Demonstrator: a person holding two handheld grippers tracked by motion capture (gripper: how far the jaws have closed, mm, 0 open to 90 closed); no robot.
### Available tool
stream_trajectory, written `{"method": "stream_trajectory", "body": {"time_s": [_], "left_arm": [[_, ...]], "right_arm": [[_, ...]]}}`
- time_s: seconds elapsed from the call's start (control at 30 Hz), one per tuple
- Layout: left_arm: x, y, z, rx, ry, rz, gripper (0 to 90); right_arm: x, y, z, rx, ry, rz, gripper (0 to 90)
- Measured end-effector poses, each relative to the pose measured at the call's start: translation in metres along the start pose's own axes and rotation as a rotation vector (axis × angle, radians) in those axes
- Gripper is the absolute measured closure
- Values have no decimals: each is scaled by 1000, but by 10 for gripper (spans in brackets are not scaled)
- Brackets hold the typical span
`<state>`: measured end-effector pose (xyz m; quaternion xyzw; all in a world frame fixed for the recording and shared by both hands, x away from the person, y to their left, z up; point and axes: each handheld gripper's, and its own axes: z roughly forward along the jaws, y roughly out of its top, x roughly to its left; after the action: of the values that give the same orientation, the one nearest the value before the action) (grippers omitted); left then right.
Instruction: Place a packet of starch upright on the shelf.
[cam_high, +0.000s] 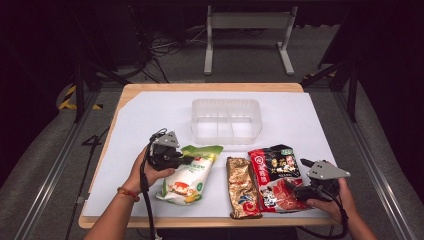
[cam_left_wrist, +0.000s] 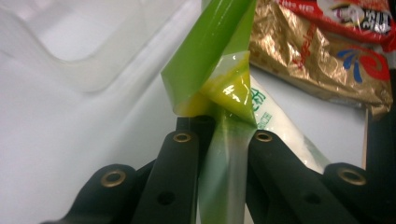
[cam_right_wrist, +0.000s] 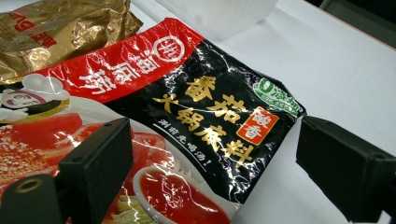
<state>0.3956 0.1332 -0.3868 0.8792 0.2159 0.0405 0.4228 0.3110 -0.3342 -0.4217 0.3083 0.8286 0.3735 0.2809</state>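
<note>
— So, where do you stand with the left hand-held gripper (cam_left_wrist: 223, 140)?

— Clamped on the top corner of the green-and-white plastic food pouch (cam_high: 187, 172), which lies on the white-covered surface (cam_high: 150, 115) just left of the crinkled gold foil packet (cam_high: 242, 186). You've only got the thin folded edge between the jaws — that's the weak point. Lift fast and the film may slide out or tear, since the pouch's weight hangs well below the pinch.

— And the right hand-held gripper (cam_right_wrist: 210, 168)?

— Jaws apart, holding nothing, poised over the lower end of the red-and-black glossy sauce packet (cam_right_wrist: 196, 107). That packet touches the gold one, so closing carelessly could drag both.

— The clear ribbed plastic tub (cam_high: 226, 120)?

— Empty, behind the packets, well apart from your grippers. If that's your target — I'm only guessing — a swinging pouch could knock its rim and shove it.
</note>
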Motion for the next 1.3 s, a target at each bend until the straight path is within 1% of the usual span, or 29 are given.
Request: {"method": "stream_trajectory", "body": {"time_s": [0.1, 0.17, 0.23, 0.3, 0.37, 0.43, 0.5, 0.6, 0.67, 0.7, 0.77, 0.87, 0.93, 1.0, 1.03, 1.1, 1.17, 1.2, 1.3], "left_arm": [[-1, -2, -12, -63, 35, -16, 879], [-2, -2, -19, -106, 68, -25, 886], [-5, -3, -25, -147, 74, -34, 890], [-8, -1, -29, -156, 95, -22, 892], [-10, -1, -31, -168, 99, -22, 893], [-12, 0, -33, -181, 134, -21, 893], [-13, 0, -33, -181, 141, -19, 893], [-18, 2, -40, -208, 177, -5, 894], [-19, 2, -42, -215, 183, -3, 894], [-21, 3, -45, -231, 191, -2, 894], [-23, 4, -48, -255, 200, -7, 895], [-26, 8, -51, -303, 228, -9, 895], [-26, 12, -52, -334, 237, -17, 895], [-27, 16, -53, -365, 262, -31, 895], [-27, 18, -53, -376, 265, -39, 895], [-27, 22, -54, -392, 280, -46, 895], [-27, 26, -54, -398, 292, -47, 895], [-27, 26, -54, -398, 292, -47, 895], [-24, 34, -54, -424, 290, -61, 895]], "right_arm": [[-1, 0, -1, -2, 0, 6, 115], [0, 1, -1, -3, 0, 5, 116], [0, 1, -1, -3, -2, 3, 115], [-1, 1, -1, 0, -1, 1, 115], [0, 1, -1, 1, -1, 0, 115], [0, 1, -2, 0, 1, -3, 115], [-1, 1, -2, -4, -1, -3, 115], [-1, 1, -3, -7, -1, 0, 115], [-1, 1, -3, -7, -2, 0, 115], [-1, 1, -3, -8, -2, -1, 115], [-1, 1, -3, -9, 0, 0, 115], [-1, 2, -3, -10, -2, 0, 114], [-1, 2, -3, -12, -2, 1, 114], [-1, 2, -3, -12, -2, -1, 114], [-1, 3, -3, -12, -2, -2, 114], [0, 3, -3, -13, -3, -1, 113], [0, 3, -4, -16, -6, 2, 113], [0, 3, -4, -16, -6, 2, 113], [-2, 3, -5, -26, -14, 15, 113]]}}
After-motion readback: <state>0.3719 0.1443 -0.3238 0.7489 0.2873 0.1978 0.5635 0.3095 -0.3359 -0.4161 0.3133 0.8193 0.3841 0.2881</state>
